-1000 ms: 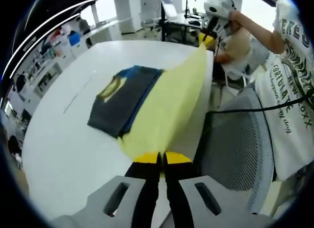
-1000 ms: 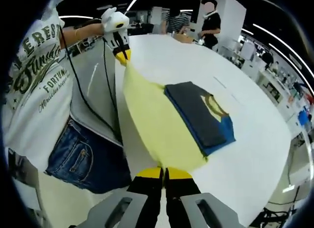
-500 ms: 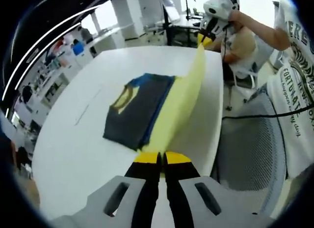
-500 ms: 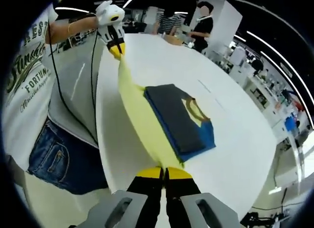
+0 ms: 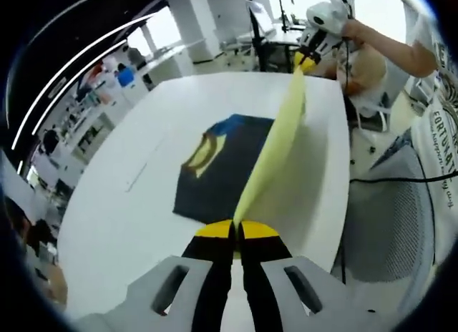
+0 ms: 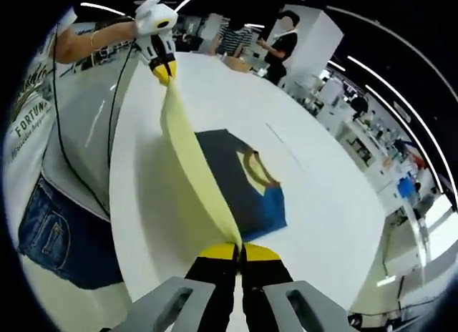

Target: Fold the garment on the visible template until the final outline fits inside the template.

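The garment (image 5: 222, 176) lies on the white table (image 5: 129, 203). It has a dark grey part with a yellow neckline and a blue part, and this part rests flat as a folded rectangle. A pale yellow part (image 5: 275, 154) of the cloth is lifted off the table and stretched in the air as a long, narrow band that stands almost on its edge above the near side of the dark part.

In the left gripper view, the left gripper (image 5: 236, 232) has its yellow-tipped jaws pressed together on one end of the yellow band. The right gripper (image 5: 309, 59) appears at the far end of the band, held by a hand, and it pinches the other end.

In the right gripper view, the right gripper (image 6: 240, 252) is closed on the yellow cloth (image 6: 193, 182), and the left gripper (image 6: 162, 69) grips the opposite end. The dark folded part (image 6: 240, 185) lies flat on the table (image 6: 315, 203) just beside the band.
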Motion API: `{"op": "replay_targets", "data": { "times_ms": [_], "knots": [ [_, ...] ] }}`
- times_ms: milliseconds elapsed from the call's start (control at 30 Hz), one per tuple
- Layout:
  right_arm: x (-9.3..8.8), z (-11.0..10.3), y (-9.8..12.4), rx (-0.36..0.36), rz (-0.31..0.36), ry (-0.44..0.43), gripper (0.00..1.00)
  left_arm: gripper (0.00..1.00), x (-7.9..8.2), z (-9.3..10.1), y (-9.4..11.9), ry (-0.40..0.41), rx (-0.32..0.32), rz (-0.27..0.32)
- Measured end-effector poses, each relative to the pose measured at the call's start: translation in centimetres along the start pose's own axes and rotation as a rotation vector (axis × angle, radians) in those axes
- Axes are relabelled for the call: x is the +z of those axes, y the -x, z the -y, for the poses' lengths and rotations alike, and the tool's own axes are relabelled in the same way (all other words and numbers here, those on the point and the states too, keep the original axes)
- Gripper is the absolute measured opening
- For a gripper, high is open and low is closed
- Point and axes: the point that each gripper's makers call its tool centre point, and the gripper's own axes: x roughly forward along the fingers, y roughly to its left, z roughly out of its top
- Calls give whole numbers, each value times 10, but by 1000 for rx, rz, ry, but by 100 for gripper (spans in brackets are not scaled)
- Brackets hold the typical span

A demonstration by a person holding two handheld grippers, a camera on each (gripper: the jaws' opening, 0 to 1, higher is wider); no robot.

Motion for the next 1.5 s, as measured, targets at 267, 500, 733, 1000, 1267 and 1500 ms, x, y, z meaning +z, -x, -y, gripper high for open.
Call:
{"op": "replay_targets", "data": {
  "times_ms": [267,500,733,1000,1267,1500],
  "knots": [
    [8,24,-13,-67,33,33,0,0,6,-21,-6,13,56,18],
    [13,48,-29,-161,52,14,0,0,10,-36,-14,2,81,37],
    [15,65,-46,-228,29,38,0,0,11,-52,-24,64,106,69],
    [24,85,-58,-296,40,33,0,0,12,-74,-36,61,173,58],
    [27,111,-71,-362,56,-24,0,0,24,-99,-46,79,256,73],
    [23,126,-89,-389,31,-57,0,0,25,-118,-62,106,271,81]
  ]
}}
